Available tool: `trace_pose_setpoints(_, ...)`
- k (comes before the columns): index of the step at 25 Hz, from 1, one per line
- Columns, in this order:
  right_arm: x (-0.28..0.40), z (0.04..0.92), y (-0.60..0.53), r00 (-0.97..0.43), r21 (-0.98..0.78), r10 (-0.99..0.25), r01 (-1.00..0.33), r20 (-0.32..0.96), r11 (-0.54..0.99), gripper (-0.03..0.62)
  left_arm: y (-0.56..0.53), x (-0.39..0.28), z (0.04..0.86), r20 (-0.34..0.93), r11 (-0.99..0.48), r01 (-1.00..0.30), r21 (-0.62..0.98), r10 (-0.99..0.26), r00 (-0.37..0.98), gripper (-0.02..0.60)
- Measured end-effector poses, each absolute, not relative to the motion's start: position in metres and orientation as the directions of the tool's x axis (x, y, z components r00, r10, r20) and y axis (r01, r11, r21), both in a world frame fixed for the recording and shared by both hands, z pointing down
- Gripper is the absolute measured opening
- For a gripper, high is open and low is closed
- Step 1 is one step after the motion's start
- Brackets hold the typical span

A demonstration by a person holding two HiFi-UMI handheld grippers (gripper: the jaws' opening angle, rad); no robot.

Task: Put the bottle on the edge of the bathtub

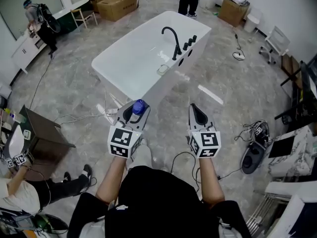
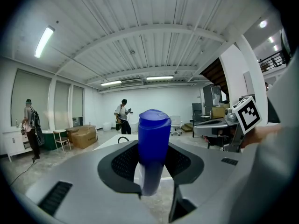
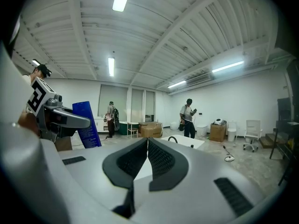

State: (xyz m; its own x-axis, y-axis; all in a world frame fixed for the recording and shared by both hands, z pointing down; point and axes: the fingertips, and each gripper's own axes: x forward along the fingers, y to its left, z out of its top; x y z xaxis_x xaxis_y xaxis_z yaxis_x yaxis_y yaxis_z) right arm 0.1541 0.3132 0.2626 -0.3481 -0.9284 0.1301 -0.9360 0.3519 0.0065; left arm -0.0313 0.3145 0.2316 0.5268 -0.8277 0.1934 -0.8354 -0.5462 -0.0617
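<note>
A blue bottle with a flip cap stands upright between the jaws of my left gripper, which is shut on it. In the left gripper view the blue bottle fills the middle, clamped between the two dark pads. The same blue bottle shows at the left of the right gripper view. My right gripper is shut and holds nothing, its pads meeting in the right gripper view. The white bathtub with a black tap lies ahead of both grippers, its near corner just beyond the bottle.
Black knobs and a small dish sit on the tub's right rim. Cables trail on the marble floor. A brown box stands at left, cardboard boxes at the back, and people stand at the far end and far left.
</note>
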Motion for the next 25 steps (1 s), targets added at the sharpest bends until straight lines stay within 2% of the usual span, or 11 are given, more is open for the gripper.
trace_pose_setpoints(16, 0.133, 0.276, 0.155, -0.34, -0.001, -0.927, -0.939, 0.157, 0.345, 0.025, 0.15, -0.049, 0.252, 0.22, -0.568, -0.821, -0.053, -0.809, 0.545, 0.164)
trace_pose_setpoints(25, 0.093, 0.274, 0.043, -0.319, 0.019, -0.928, -0.944, 0.191, 0.328, 0.025, 0.035, -0.086, 0.253, 0.243, -0.593, -0.804, -0.046, -0.787, 0.567, 0.164)
